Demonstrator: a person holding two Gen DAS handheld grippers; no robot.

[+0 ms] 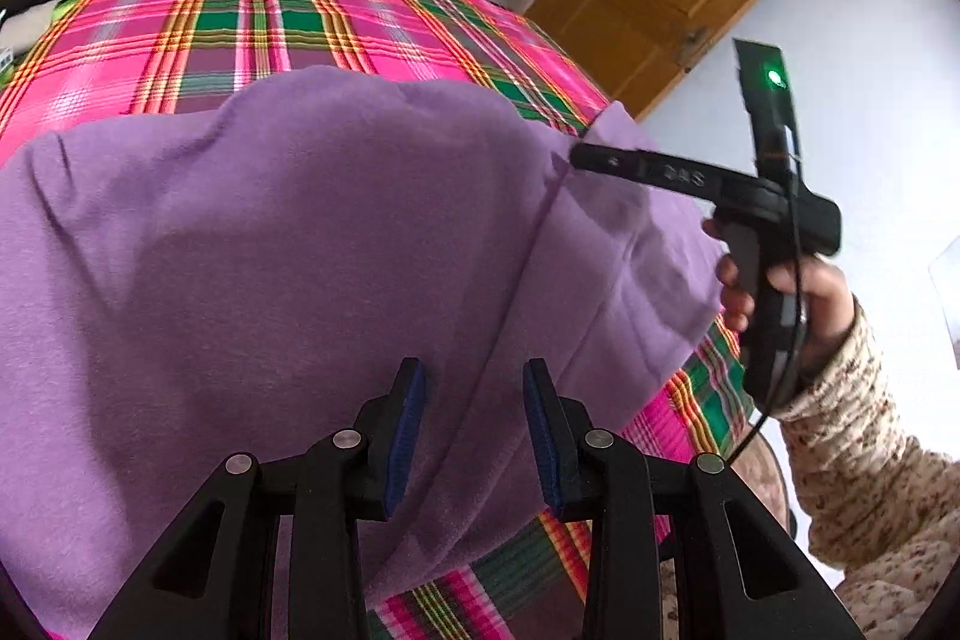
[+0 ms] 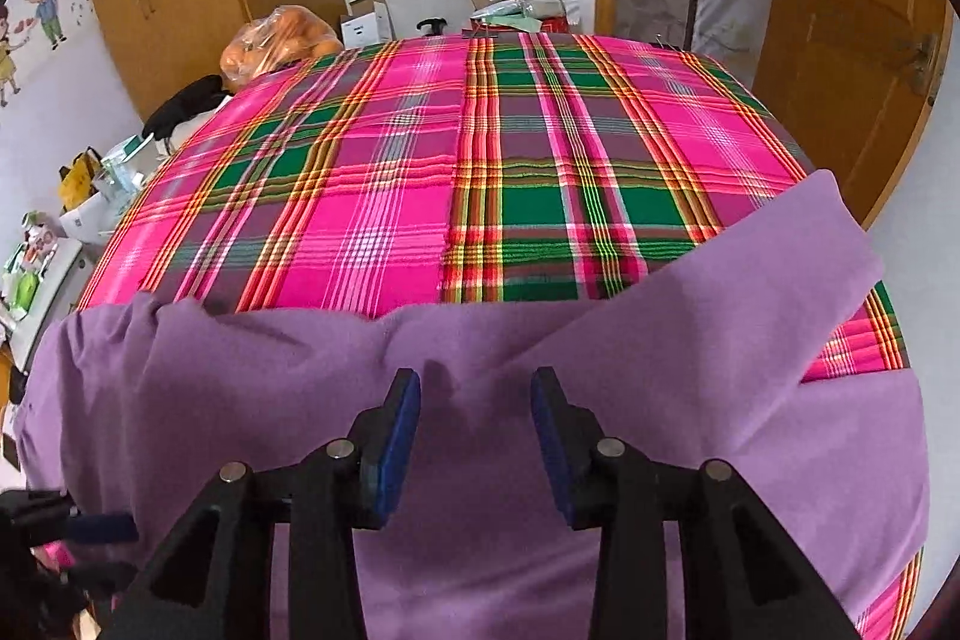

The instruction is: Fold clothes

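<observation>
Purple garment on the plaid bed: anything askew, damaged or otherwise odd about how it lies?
No damage shows. The purple garment lies rumpled, with a ridge of folds along its far edge, and one sleeve splays diagonally toward the right edge of the plaid bedcover. Both grippers hang open above it, gripping nothing.

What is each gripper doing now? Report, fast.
Left gripper: open, holding nothing, over the purple garment.
Right gripper: open, nothing held, over the garment.
</observation>
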